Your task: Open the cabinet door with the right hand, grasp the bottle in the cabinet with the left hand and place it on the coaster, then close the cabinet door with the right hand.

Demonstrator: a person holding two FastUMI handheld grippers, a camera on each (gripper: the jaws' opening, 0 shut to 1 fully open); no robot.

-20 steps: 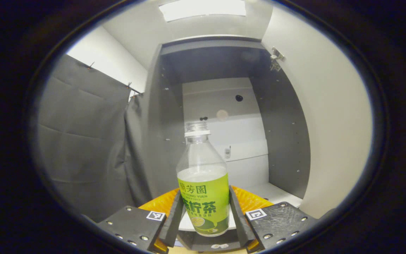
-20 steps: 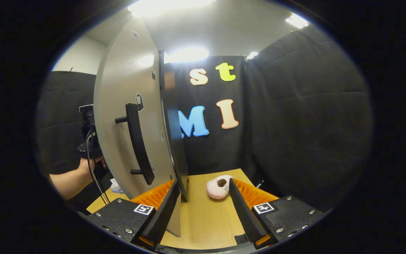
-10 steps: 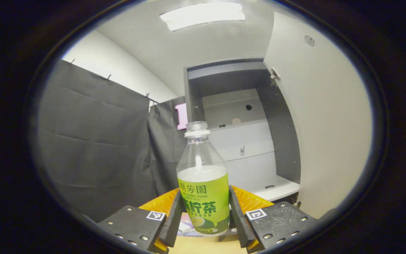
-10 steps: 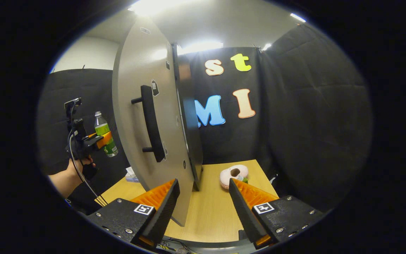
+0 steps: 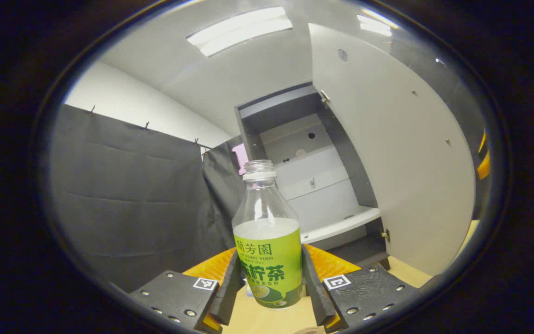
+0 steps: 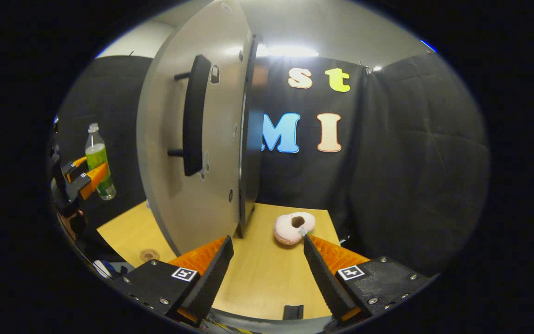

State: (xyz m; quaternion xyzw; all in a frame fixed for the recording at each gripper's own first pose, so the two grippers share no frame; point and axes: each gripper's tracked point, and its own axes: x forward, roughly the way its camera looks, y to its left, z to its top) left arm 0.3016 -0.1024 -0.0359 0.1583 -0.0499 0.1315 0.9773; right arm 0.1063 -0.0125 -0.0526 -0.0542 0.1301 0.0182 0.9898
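Left tongs (image 5: 267,290) are pinching the bottle (image 5: 267,250) low on its green label, one finger on each side, bottle upright with the neck and open mouth up. Gripping low on the wide body looks chosen to keep it steady and vertical so the liquid inside stays level while it travels. In the right gripper view the same bottle (image 6: 98,162) hangs in the air clear of the cabinet (image 5: 313,185), off to the far side of the open door (image 6: 188,153), well above the desk (image 6: 267,278).

The door stands swung wide, its edge toward the right camera, dark bar handle (image 6: 193,120) facing out. Probably left that way so the left hand has free passage out of the shelf space; it must be closed last.

Right tongs (image 6: 267,273) are spread apart, gripping nothing, hovering over the desk just beside the door's lower edge. Reads as parked and waiting near the door for the closing step.

A small round tan disc (image 6: 149,254) lies on the desk below and in front of the door, likely the coaster, though it is too small to be sure. Bottle is not on it yet. A pink doughnut-shaped item (image 6: 293,227) sits on the desk near the cabinet base, not part of the job.

Stage, as I judge it: door opened, bottle grasped and out, placing pending, closing pending.
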